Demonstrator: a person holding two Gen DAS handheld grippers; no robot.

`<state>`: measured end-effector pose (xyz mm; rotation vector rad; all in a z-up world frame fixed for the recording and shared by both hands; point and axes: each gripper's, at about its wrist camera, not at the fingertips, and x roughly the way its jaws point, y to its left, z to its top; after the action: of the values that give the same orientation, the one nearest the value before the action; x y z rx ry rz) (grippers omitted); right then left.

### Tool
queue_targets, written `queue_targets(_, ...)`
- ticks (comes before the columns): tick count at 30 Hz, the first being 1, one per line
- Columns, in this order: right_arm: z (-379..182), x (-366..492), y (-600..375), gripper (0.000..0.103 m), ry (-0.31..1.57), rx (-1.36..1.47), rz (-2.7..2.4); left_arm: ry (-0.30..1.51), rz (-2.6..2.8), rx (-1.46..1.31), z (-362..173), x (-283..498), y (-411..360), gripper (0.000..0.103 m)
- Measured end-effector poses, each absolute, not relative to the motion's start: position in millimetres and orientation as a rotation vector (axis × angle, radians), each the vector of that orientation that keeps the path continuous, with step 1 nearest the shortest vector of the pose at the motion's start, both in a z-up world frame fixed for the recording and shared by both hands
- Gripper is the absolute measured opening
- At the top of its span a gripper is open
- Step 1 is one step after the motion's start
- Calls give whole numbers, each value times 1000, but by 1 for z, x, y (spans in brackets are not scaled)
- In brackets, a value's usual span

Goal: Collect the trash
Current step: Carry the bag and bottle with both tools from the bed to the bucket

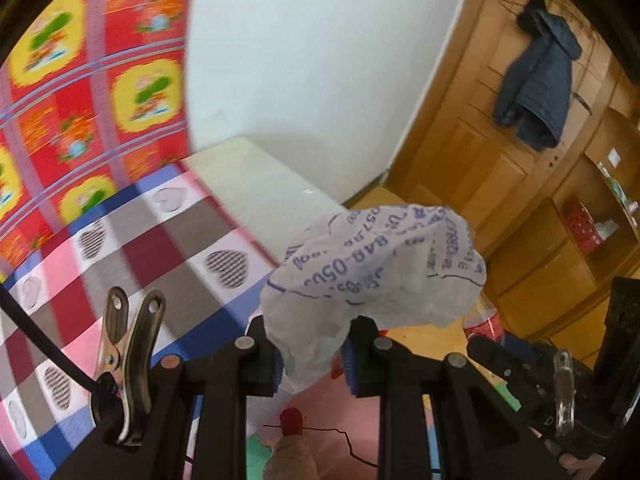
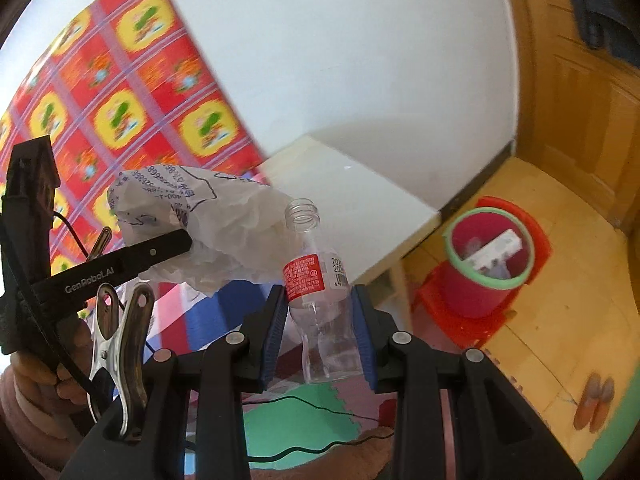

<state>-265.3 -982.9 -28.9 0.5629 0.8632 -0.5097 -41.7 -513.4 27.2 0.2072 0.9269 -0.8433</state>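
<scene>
Two grippers up over a checked heart-print cloth (image 1: pixel 132 248), white wall (image 1: pixel 304 52), wooden door (image 1: pixel 480 128), red bin (image 2: pixel 486 268) on the floor, left gripper (image 1: pixel 310 356) clamped on a crumpled printed paper (image 1: pixel 376 272), right gripper (image 2: pixel 320 328) gripping a clear capless bottle (image 2: pixel 320 300).

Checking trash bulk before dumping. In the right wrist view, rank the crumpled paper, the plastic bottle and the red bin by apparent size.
1. Crumpled paper: covers the most image area, but it is held close to the camera.
2. Red bin and plastic bottle: they look roughly alike; the bin stands farther off, so their order is unsure.
</scene>
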Motion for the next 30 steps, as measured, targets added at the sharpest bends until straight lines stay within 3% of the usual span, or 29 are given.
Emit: queue_targets(30, -30, -297, -1166, 34, 803, 641, -793, 948, -1101, 336, 4, -23, -742, 24)
